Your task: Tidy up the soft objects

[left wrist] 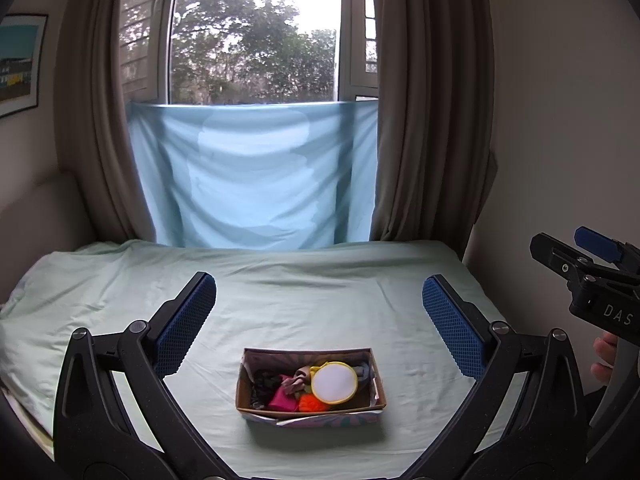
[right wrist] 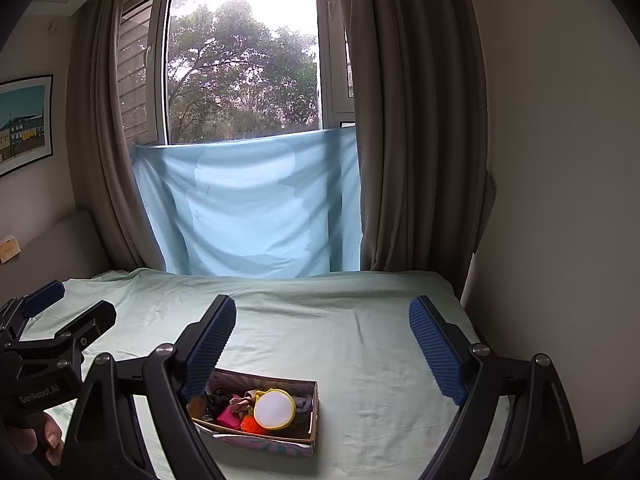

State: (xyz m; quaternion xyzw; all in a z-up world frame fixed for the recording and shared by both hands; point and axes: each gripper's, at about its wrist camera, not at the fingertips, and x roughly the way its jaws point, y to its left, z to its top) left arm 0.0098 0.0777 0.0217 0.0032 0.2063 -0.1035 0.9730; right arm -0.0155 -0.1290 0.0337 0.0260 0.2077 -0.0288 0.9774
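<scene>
White letters "DAS" are stamped on the black body of the right gripper where it shows at the edge of the left wrist view, and "GenRobot.AI" runs along the black body of the left gripper in the right wrist view. A small yellow note stuck near the headboard carries marks too small to read.

Both claws stand wide apart with nothing between them. Their fingers are flat black bars faced with blue pads of a dimpled, rubbery grid. From its own camera the left gripper hangs above the bed, and the right gripper does the same.

A shallow rectangular cardboard box with a patterned outer skin sits on the pale green sheet, which is smooth cotton creased in long wrinkles. Inside lie the soft things: a round white pouch edged in yellow, a fluffy orange ball, a pink cloth, a crumpled beige piece, and a dark tangle at the left end.

Behind the bed a light blue cloth hangs across the lower window, flanked by heavy brown curtains. A framed poster of coloured houses hangs on the left wall.
</scene>
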